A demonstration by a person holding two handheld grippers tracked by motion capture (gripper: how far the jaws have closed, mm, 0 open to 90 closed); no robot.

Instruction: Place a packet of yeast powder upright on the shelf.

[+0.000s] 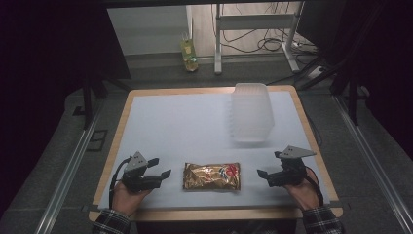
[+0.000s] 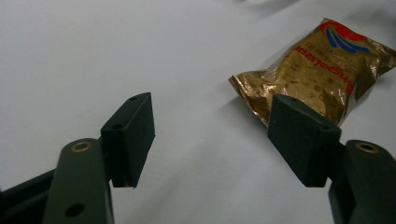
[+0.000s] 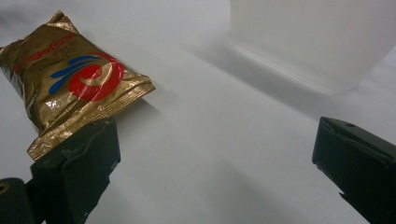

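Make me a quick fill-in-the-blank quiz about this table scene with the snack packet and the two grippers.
1. The gold snack packet lies ____ the left gripper and the right gripper.
2. The translucent plastic container stands on the ____ sheet that covers the table.
3. The swirl printed on the packet is red and ____.

Missing words: between; white; blue

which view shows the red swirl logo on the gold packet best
The right gripper view: the gold packet lies close, its red swirl logo facing the camera. The left gripper view shows that end far off and partly cut by the frame; the high view shows the whole packet, logo tiny.
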